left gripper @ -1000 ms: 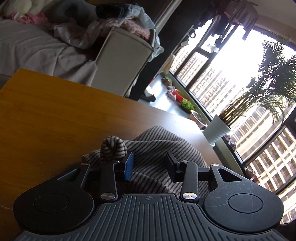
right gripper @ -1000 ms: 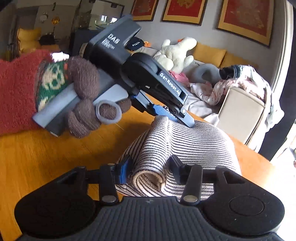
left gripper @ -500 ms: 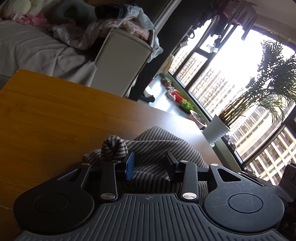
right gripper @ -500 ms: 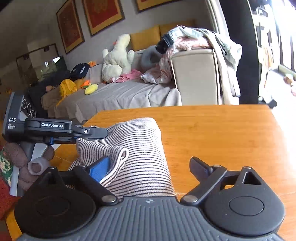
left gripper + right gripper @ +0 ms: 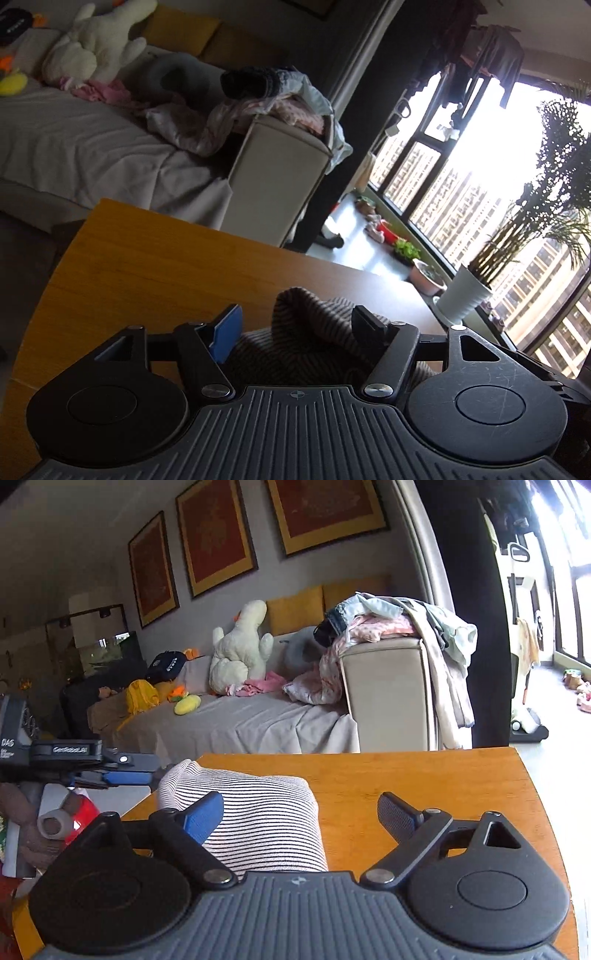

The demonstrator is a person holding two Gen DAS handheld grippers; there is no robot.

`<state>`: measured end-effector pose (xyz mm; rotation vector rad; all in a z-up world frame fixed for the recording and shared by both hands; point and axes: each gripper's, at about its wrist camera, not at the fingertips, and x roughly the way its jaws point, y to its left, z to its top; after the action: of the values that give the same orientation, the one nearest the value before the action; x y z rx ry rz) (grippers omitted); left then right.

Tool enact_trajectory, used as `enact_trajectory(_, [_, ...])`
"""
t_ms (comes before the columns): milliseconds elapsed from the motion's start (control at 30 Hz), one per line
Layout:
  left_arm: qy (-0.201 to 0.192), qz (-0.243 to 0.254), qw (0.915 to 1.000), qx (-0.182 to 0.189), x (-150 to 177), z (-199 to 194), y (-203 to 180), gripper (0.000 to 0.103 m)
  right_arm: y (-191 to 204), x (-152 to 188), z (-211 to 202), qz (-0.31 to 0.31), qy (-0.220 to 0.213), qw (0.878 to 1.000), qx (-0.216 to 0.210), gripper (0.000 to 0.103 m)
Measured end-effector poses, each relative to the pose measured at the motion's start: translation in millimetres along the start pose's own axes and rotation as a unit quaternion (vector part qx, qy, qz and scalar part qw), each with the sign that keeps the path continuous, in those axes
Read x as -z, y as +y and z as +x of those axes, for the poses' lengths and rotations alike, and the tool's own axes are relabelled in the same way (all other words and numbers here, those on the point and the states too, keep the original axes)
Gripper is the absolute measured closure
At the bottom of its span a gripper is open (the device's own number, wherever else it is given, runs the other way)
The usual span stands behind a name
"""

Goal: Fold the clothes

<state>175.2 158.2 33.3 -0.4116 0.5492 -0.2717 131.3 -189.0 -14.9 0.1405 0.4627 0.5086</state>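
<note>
Striped garment [image 5: 258,812] is seen folded on the table [image 5: 424,775]; both the left gripper [image 5: 295,325] and right gripper [image 5: 299,812] are spread apart around it.

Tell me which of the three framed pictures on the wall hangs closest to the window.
The rightmost framed picture, above the yellow cushions: it hangs nearest the window side; the other two sit further left.
</note>
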Motion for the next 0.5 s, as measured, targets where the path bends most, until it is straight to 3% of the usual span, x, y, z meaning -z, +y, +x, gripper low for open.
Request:
enact_trajectory(133, [0.018, -0.022, 0.9996, 0.007, 5, -13, -3, 0.025, -3, 8, 9, 0.009, 0.022, 1.000, 0.000, 0.011])
enact_trajectory(300, [0.051, 0.000, 0.9987, 0.004, 19, -2, -24, 0.021, -8, 18, 19, 0.020, 0.050, 0.999, 0.000, 0.011])
enact_trajectory(433, [0.069, 0.016, 0.9975, -0.006, 29, 8, -36, 0.021, 20, 24, 13, -0.067, 0.027, 0.997, 0.042, 0.011])
enact_trajectory(500, [0.067, 0.016, 0.9976, -0.009, 29, 7, -35, 0.021, 37, 23, 1, -0.114, -0.009, 0.992, 0.054, 0.011])
